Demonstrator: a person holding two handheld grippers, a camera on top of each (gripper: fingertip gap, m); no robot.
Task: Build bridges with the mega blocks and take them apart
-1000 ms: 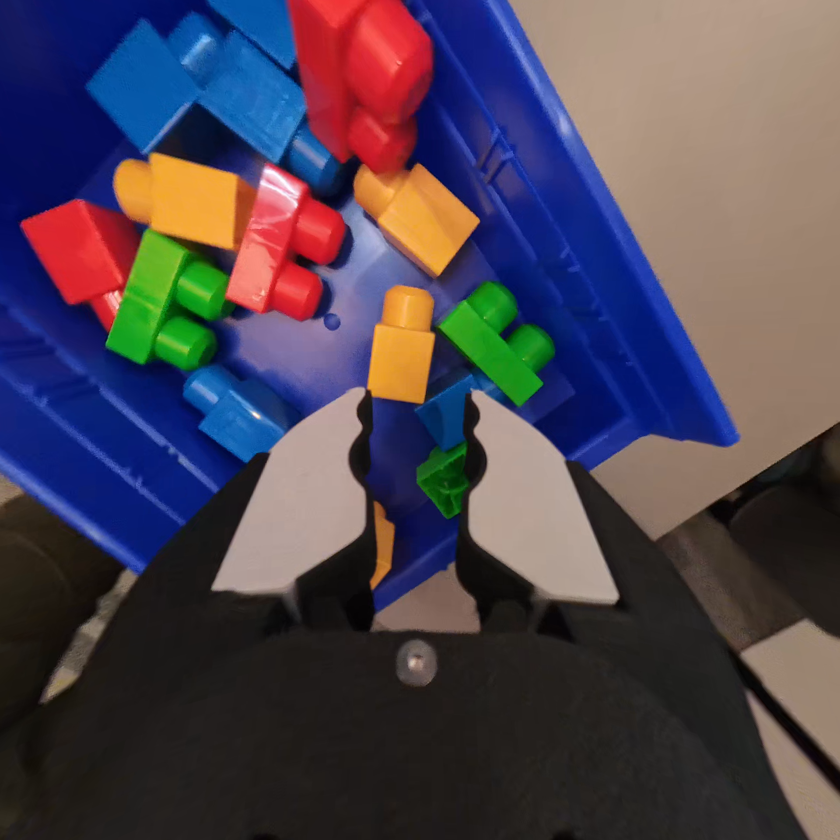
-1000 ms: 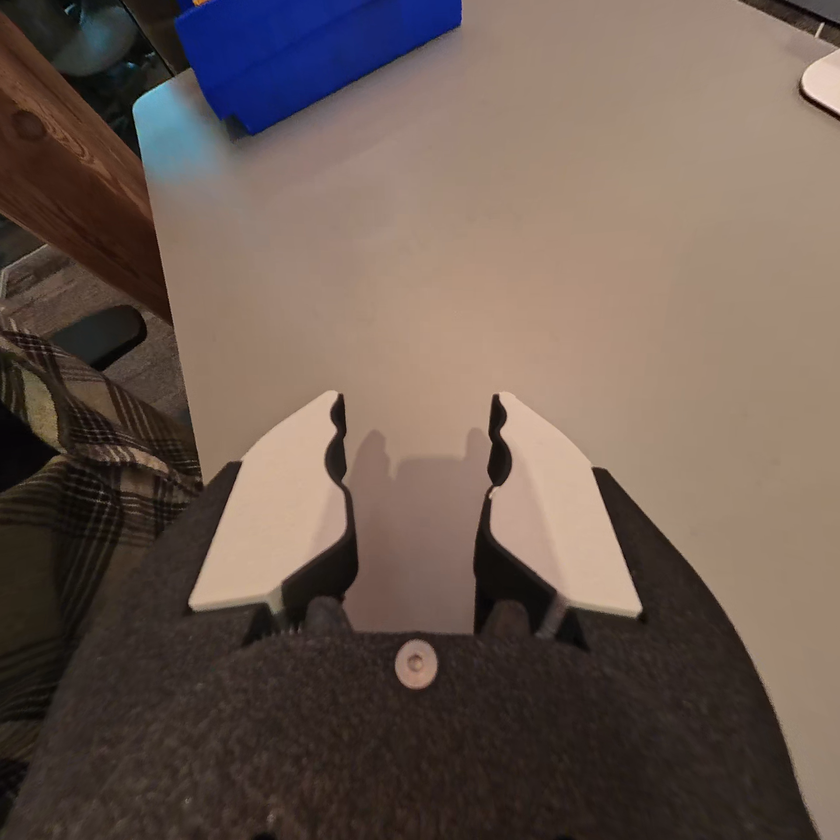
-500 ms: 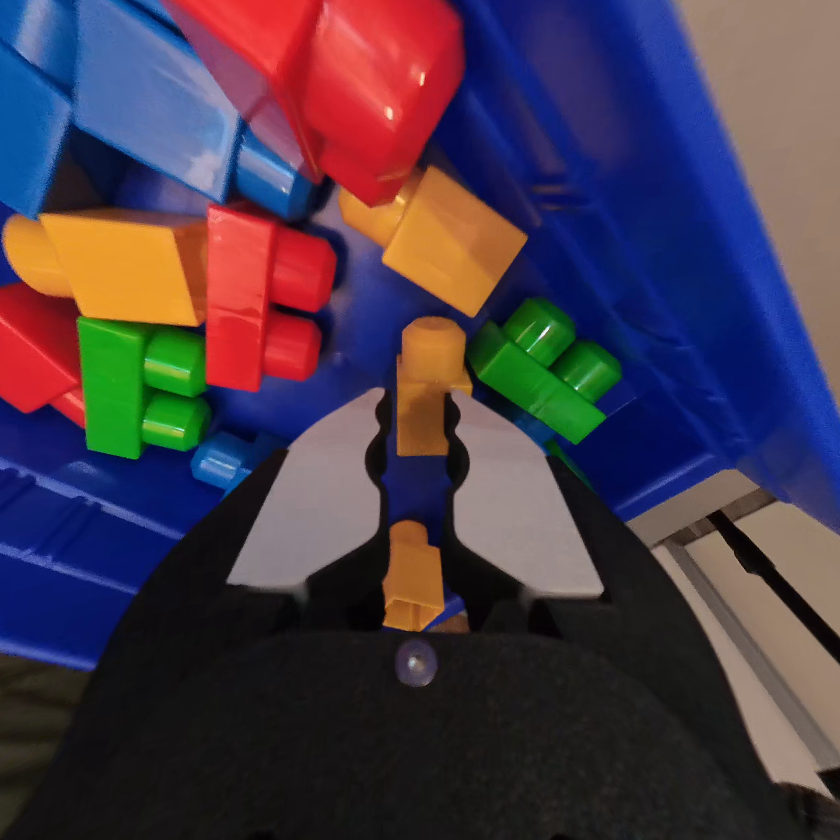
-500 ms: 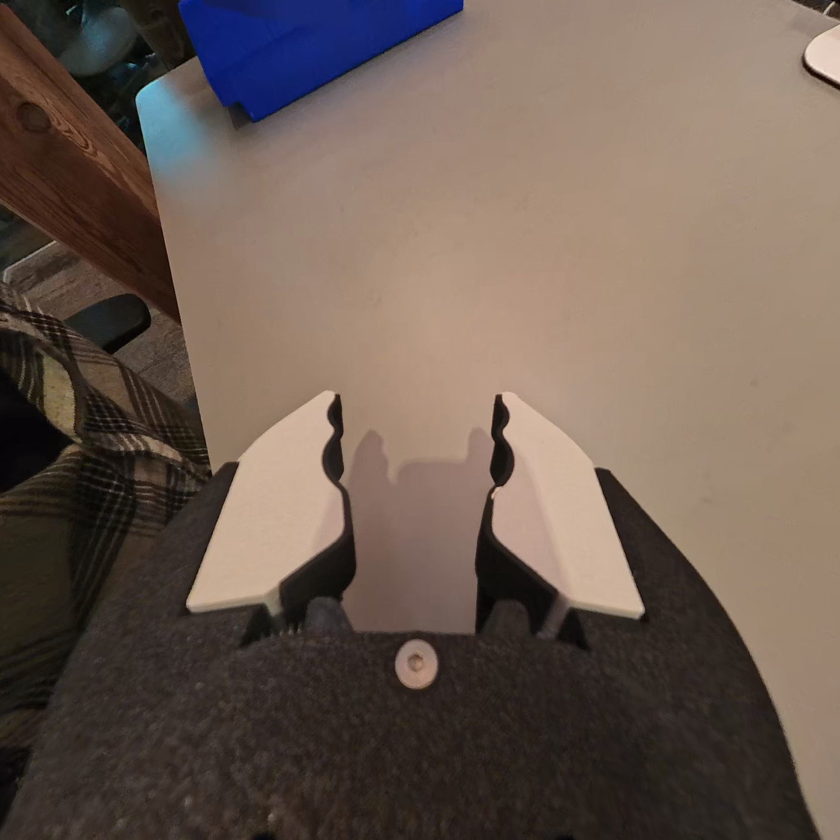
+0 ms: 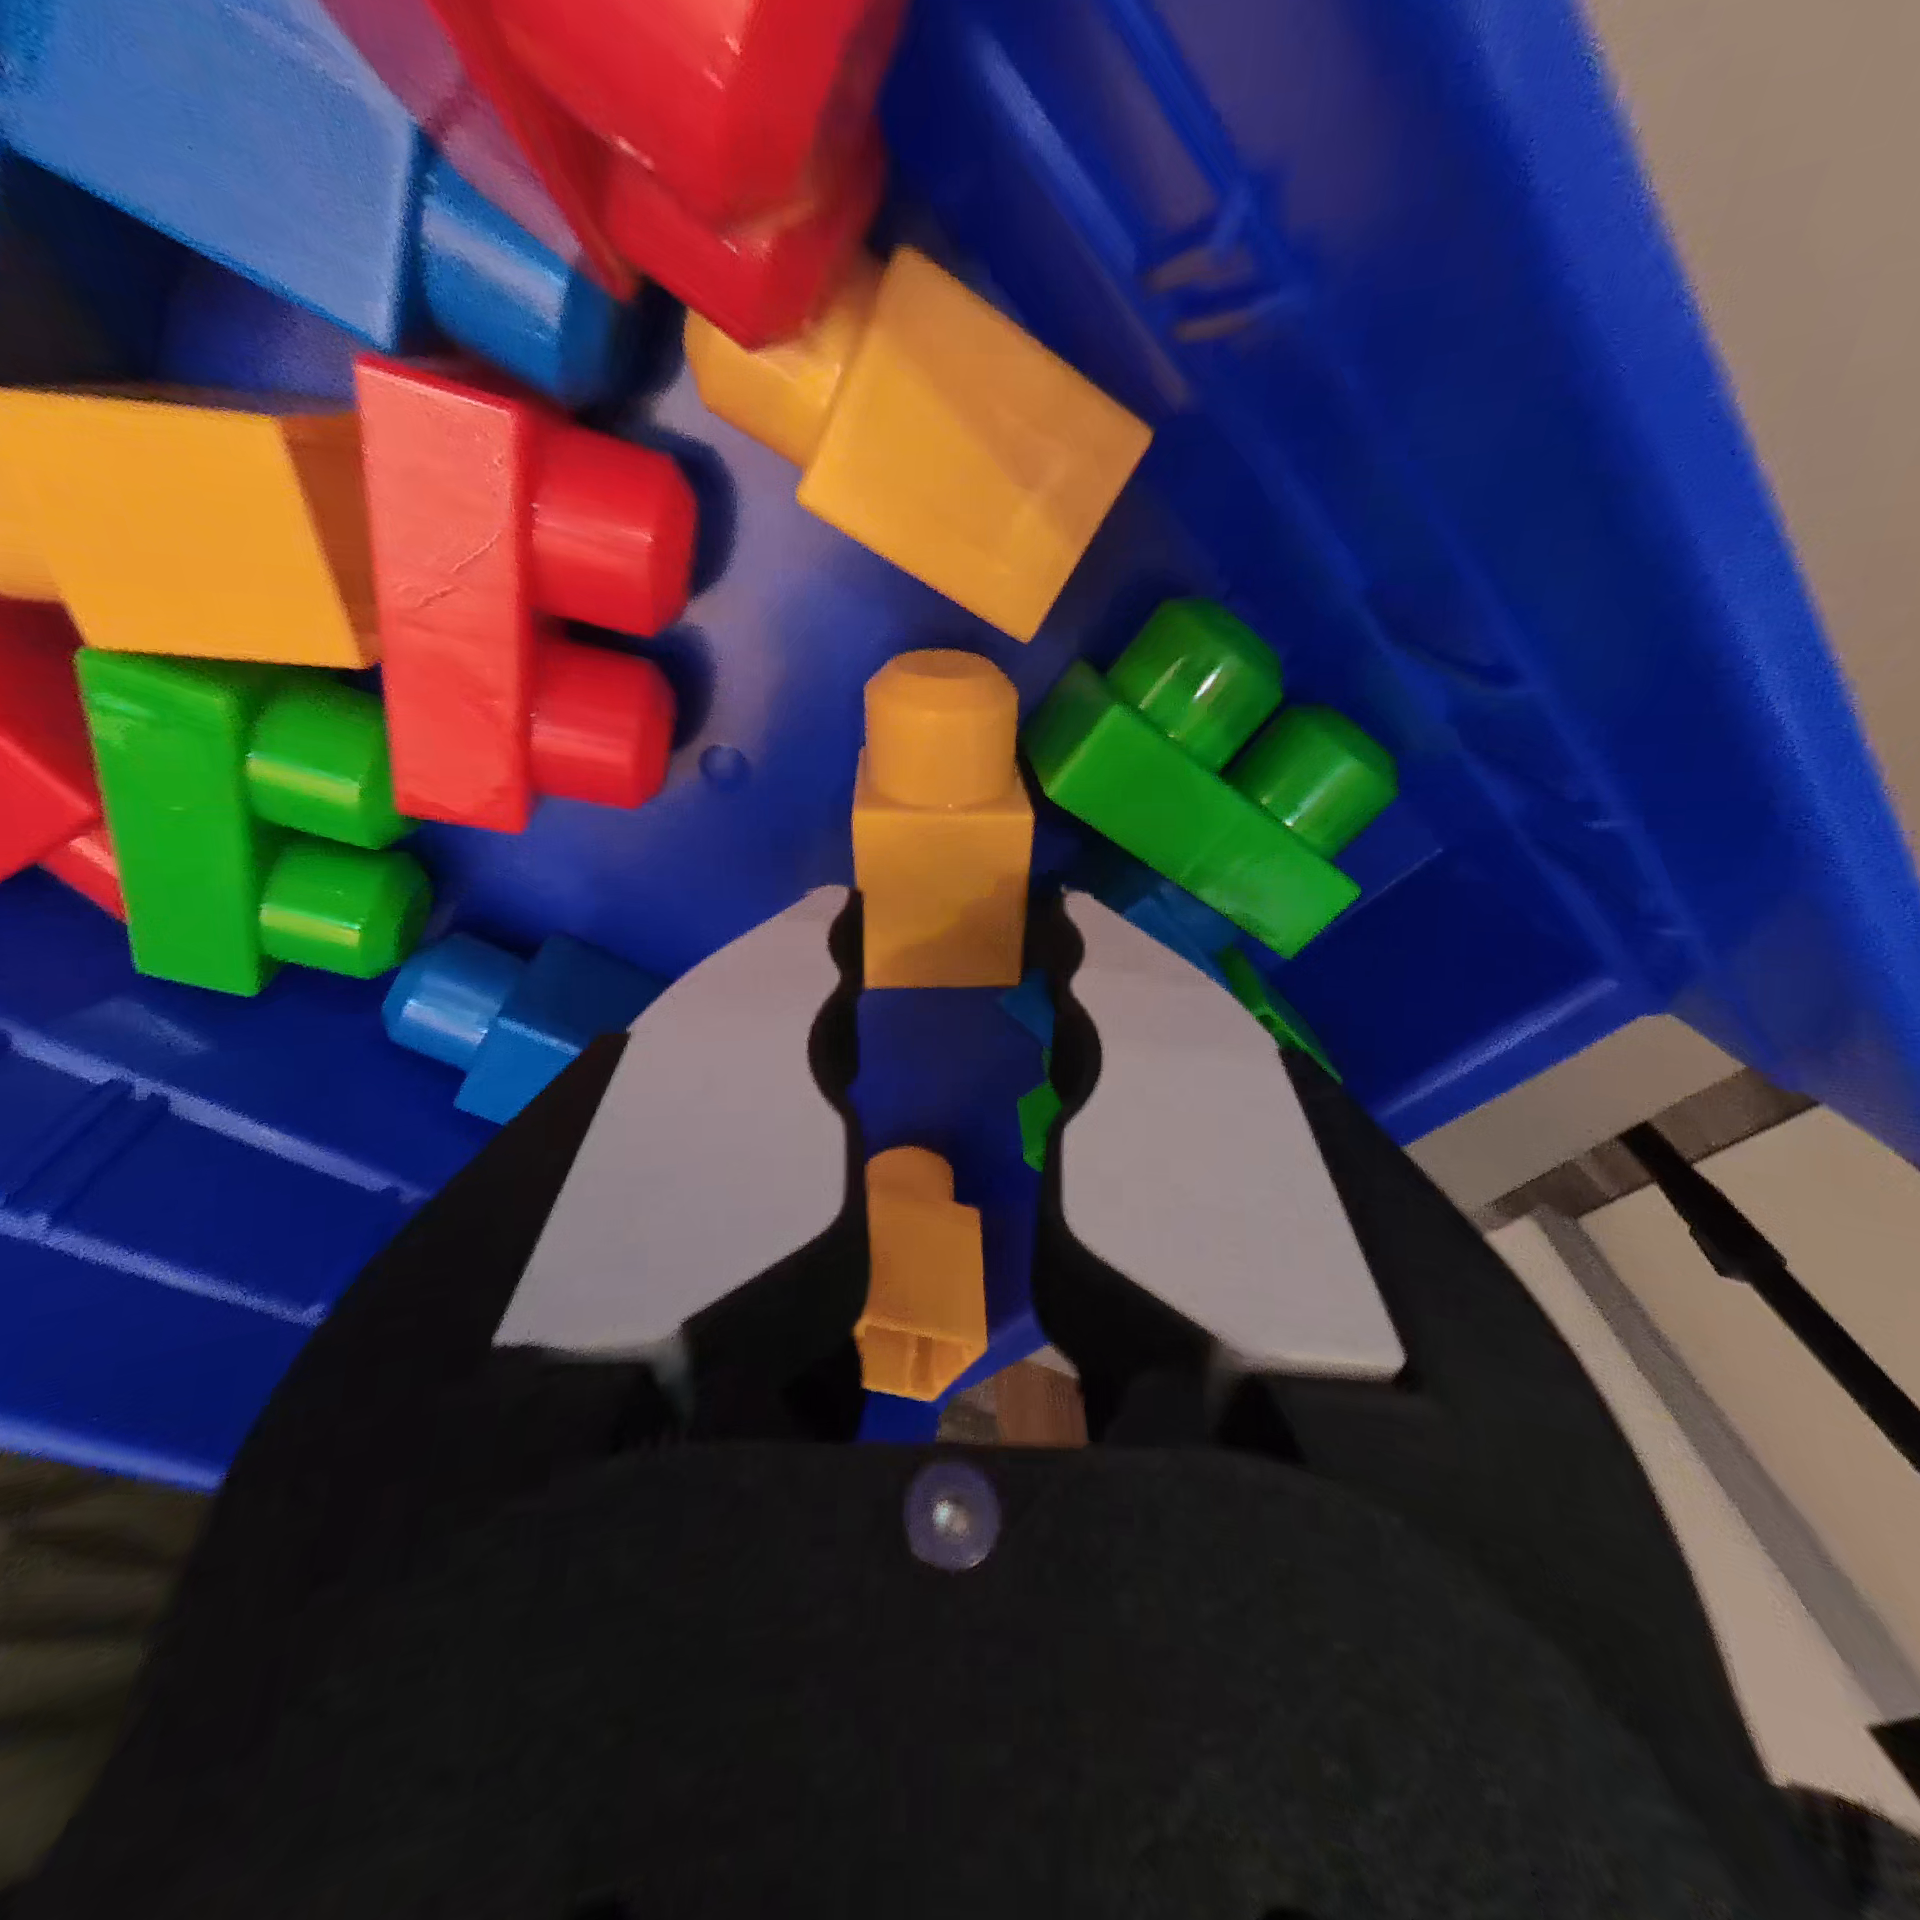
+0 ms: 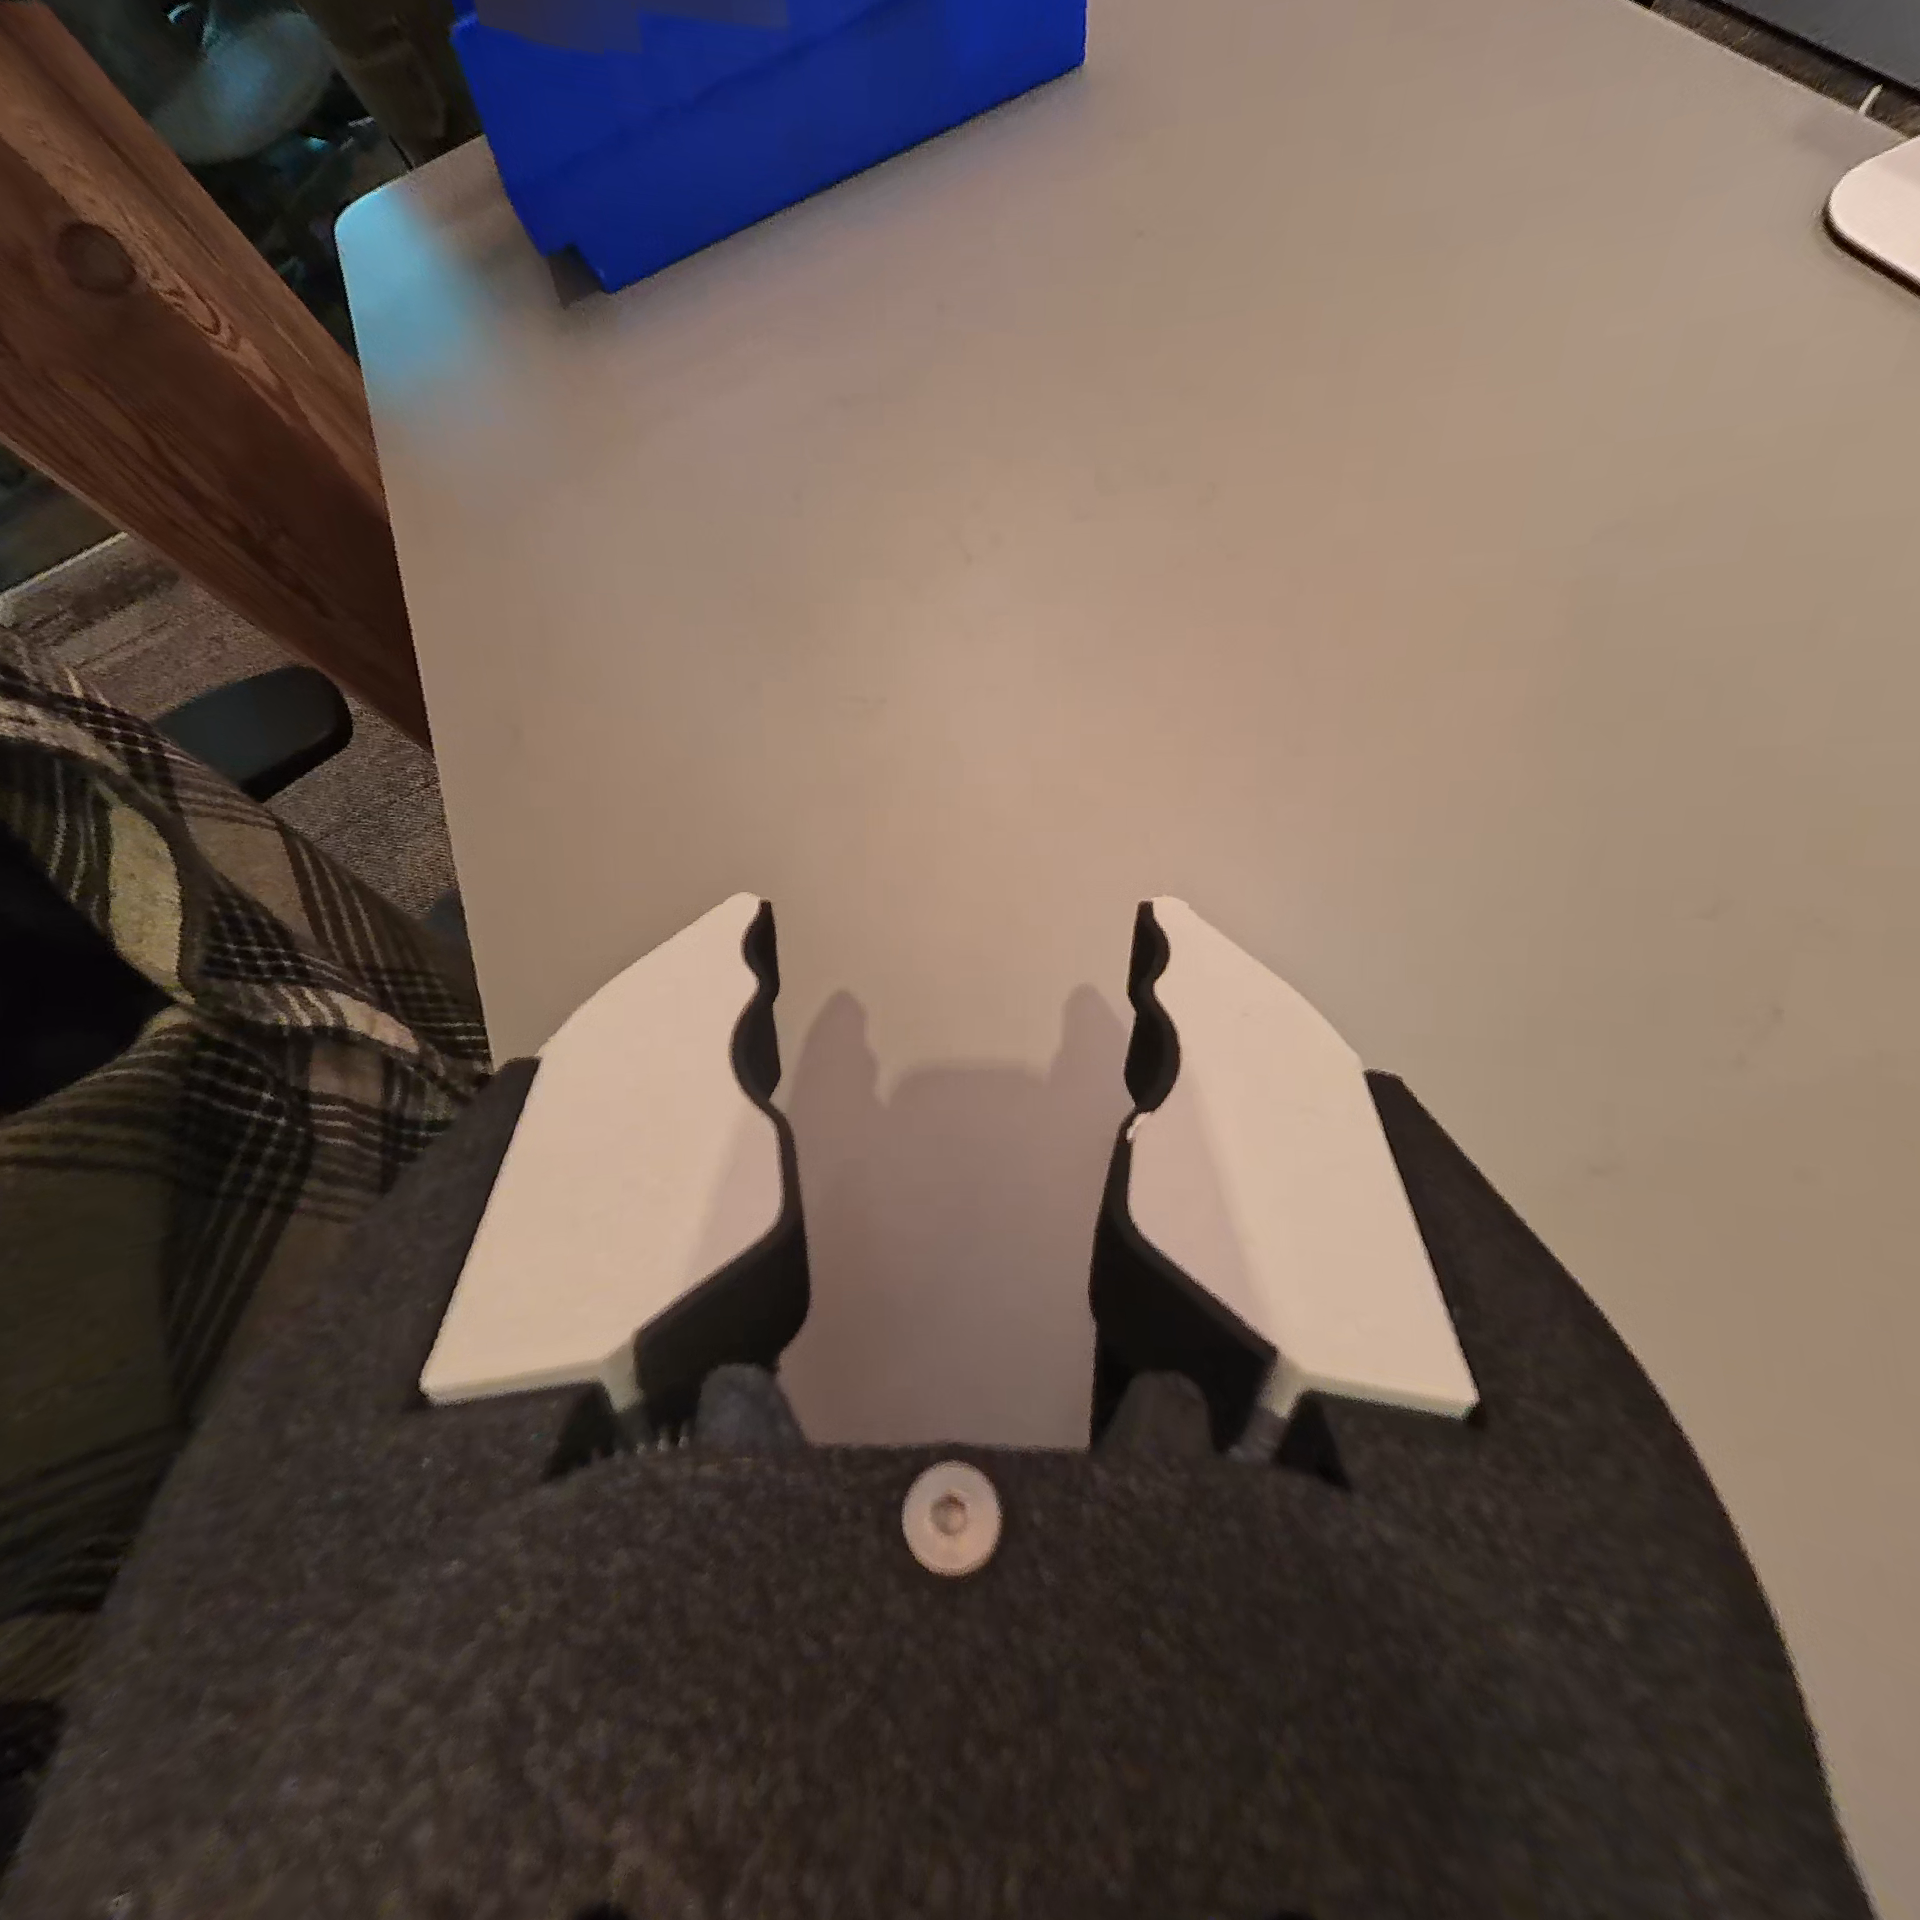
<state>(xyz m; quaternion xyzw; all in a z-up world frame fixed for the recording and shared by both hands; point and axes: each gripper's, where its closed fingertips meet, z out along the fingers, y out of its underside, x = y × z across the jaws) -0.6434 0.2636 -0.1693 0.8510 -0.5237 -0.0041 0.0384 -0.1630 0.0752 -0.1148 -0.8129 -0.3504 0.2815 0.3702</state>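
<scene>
A single-stud orange block lies on the floor of the blue bin, stud pointing away from the camera, and the left hand-held gripper has its narrow fingertips on either side of the block's lower end; whether they press it tight I cannot tell. Just right of it lies a green two-stud block; above it a larger orange block sits under a big red block. To the left lie a red two-stud block, a green two-stud block, a wide orange block and a small blue block, with large blue blocks at the top left. A second small orange block shows between the gripper's fingers, nearer the camera.

The right hand-held gripper hangs wide apart and empty over the bare grey desk. The bin stands at the desk's far left corner, well apart from it. A white object sits at the desk's right edge. Left of the desk are a wooden beam, carpeted floor and a plaid sleeve.
</scene>
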